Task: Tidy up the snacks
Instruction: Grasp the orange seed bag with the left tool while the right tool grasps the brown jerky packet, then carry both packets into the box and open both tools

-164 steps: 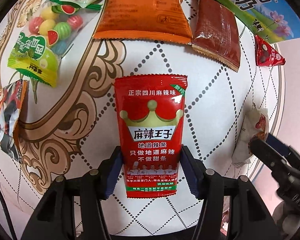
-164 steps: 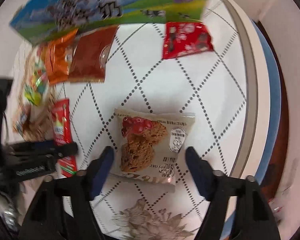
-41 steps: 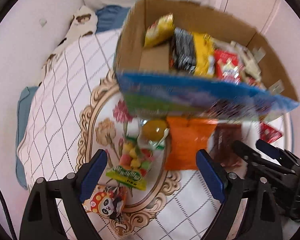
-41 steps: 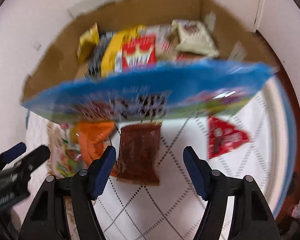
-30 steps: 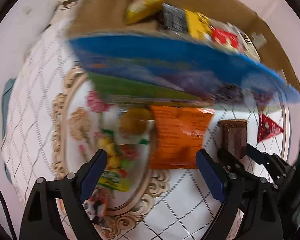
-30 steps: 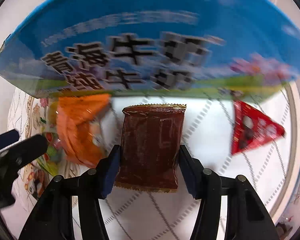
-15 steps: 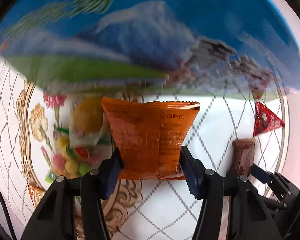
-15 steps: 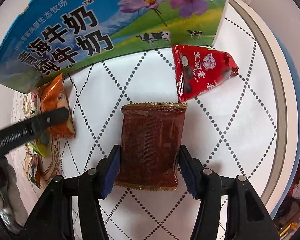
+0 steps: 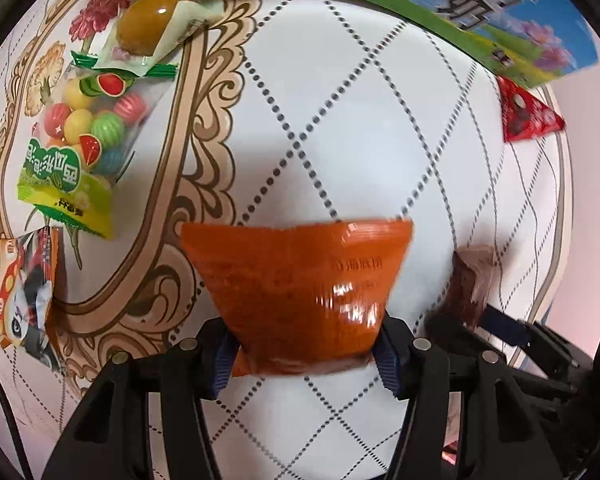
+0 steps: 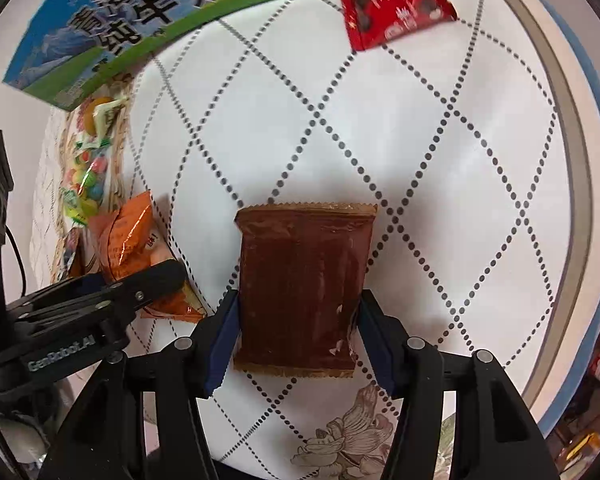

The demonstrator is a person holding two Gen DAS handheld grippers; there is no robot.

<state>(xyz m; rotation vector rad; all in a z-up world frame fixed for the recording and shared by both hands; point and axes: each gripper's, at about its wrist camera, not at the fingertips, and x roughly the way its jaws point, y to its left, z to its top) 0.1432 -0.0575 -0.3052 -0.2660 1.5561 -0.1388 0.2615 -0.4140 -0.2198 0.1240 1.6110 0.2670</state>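
Note:
My left gripper (image 9: 304, 354) is shut on an orange snack packet (image 9: 300, 292), its pads pressing the packet's lower sides, and holds it just above the white quilted tablecloth. Between the pads of my right gripper (image 10: 298, 340) is a brown packet (image 10: 300, 288); its jaws are opening slightly while the pads still touch the packet's sides. The left wrist view shows the brown packet (image 9: 470, 284) edge-on at lower right. In the right wrist view the orange packet (image 10: 132, 240) sits at the left. A blue-green milk box (image 9: 480, 4) lies along the top.
A red triangular packet (image 10: 396, 0) lies near the box. A bag of round candies (image 9: 72, 136), a jelly cup (image 9: 148, 24) and a panda packet (image 9: 20, 292) lie at the left. The round table's rim (image 10: 576, 200) curves down the right.
The left gripper went from open to shut on the orange packet. Both grippers drew back from the box, which slid toward the top of both views, and the packets came with them.

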